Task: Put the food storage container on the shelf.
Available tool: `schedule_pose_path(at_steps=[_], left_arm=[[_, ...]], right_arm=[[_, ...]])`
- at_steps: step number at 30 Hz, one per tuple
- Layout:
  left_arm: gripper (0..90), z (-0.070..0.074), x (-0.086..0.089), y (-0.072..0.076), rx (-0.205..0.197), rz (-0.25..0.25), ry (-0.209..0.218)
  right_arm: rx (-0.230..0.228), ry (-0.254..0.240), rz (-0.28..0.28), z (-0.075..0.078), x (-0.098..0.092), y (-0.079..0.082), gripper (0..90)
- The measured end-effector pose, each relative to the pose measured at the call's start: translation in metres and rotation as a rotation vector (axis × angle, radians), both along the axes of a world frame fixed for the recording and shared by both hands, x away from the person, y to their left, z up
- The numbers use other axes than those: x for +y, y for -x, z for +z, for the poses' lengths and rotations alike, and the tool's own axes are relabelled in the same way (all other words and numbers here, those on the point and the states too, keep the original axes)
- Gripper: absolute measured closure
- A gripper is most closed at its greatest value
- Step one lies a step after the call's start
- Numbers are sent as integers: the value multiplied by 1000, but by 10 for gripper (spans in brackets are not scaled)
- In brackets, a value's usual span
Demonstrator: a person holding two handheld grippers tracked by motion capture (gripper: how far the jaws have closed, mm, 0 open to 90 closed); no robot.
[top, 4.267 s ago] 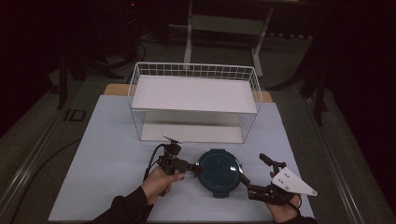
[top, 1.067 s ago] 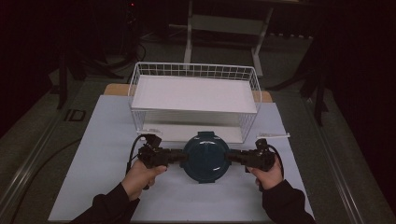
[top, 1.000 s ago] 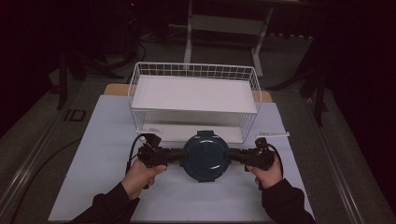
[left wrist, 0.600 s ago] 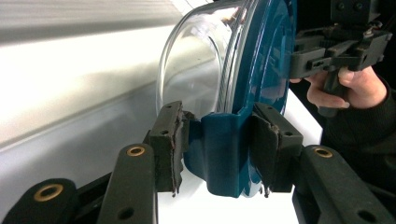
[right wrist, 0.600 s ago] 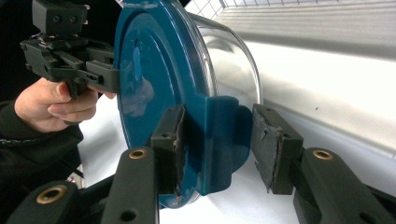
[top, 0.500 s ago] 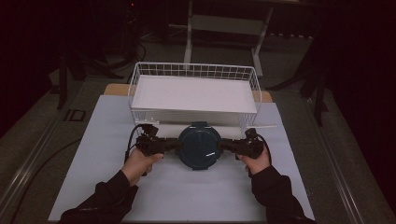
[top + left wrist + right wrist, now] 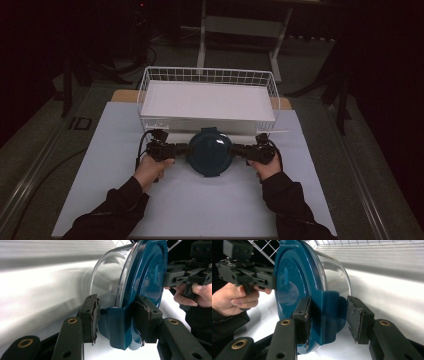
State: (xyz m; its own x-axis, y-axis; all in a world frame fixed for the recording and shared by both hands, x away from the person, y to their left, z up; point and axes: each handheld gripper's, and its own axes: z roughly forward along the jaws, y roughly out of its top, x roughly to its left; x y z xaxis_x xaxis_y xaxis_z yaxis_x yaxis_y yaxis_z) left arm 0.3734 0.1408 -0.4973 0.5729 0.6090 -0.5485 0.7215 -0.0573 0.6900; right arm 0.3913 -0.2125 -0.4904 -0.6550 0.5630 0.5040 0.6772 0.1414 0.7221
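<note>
Grip looks sorted on both sides, so I'd say the pickup half is done. The left gripper [image 7: 116, 315] is clamped on one blue side tab of the lidded container [image 7: 209, 151], and the right gripper [image 7: 327, 316] brackets the opposite tab, its one pad touching and the other standing a bit off, so that side is a looser hold. The container, a clear bowl under a dark blue lid, hangs level between the two grippers, seemingly off the table [image 7: 200, 210], though I can't tell how far. It's just in front of the white wire basket [image 7: 208, 76], near its front wall. What's left, as I read it: carry it over that wall, set it down inside, then let go.
</note>
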Motion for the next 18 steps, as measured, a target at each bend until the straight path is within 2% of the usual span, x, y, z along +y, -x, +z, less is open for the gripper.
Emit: schedule_pose_path(at_steps=[6,8,9,12,15,17,18], left_arm=[[556,-1,3,-7,-12,34,10],[554,-2,3,-10,11,39,29],[552,-4,4,-13,28,59,55],[551,-8,4,-18,13,69,64],[549,-10,3,-20,1,79,77],[539,-10,0,-23,-21,82,30],[542,-10,0,-23,-21,82,30]], right_arm=[[-5,-13,-10,-3,3,-7,562],[-14,-14,-16,-3,4,-8,557],[-9,-15,-24,-3,4,-8,552],[-8,-11,-31,-4,4,-10,546],[9,-31,-42,-9,1,-14,532],[-39,45,-58,-7,4,-13,547],[-39,45,-58,-7,4,-13,547]])
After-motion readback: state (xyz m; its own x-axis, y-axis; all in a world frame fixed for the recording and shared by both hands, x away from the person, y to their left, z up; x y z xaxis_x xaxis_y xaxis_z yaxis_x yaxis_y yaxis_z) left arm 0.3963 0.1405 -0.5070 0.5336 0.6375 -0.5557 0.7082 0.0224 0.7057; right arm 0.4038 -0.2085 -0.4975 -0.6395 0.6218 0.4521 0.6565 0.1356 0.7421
